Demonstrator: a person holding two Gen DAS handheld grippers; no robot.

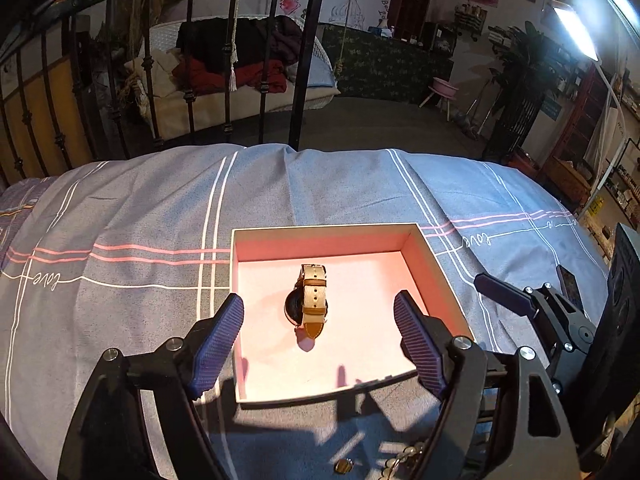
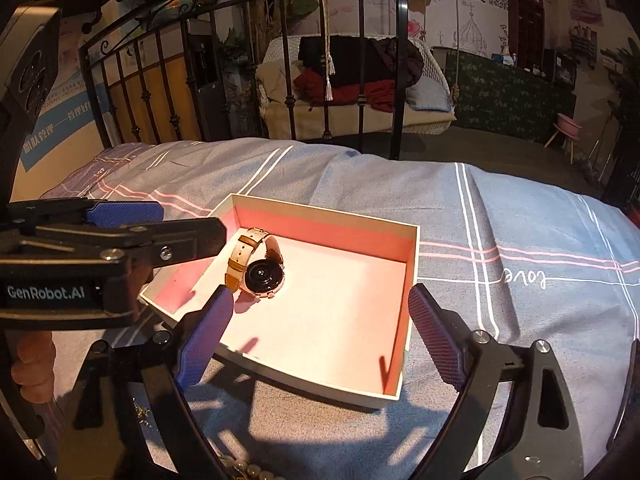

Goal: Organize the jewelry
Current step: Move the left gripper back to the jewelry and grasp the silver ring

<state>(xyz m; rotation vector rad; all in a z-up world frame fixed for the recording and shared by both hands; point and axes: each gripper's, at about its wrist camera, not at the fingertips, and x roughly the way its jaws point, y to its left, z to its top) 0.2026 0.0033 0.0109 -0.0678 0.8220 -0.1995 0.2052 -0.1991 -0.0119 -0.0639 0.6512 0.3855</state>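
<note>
A wristwatch with a tan leather strap and a dark round face [image 1: 313, 300] [image 2: 262, 270] lies in an open shallow box with a pink inside [image 1: 324, 229] [image 2: 332, 218] on the bed. My left gripper [image 1: 318, 306] hovers over the near half of the box, open, with the watch below and between its blue fingers [image 1: 218, 344], untouched. My right gripper [image 2: 320, 294] is open too, spread over the box with nothing in it; its left fingertip is close to the end of the watch strap. The watch lies near the box's left wall in the right wrist view.
The box rests on a grey-blue duvet [image 1: 132, 208] with white and pink stripes. A black iron bed frame [image 2: 396, 80] stands behind it. Loose jewelry lies on the near side: a chain and a gold piece [image 1: 344, 466], and beads [image 2: 246, 470]. A hand [image 2: 32, 368] holds the left gripper.
</note>
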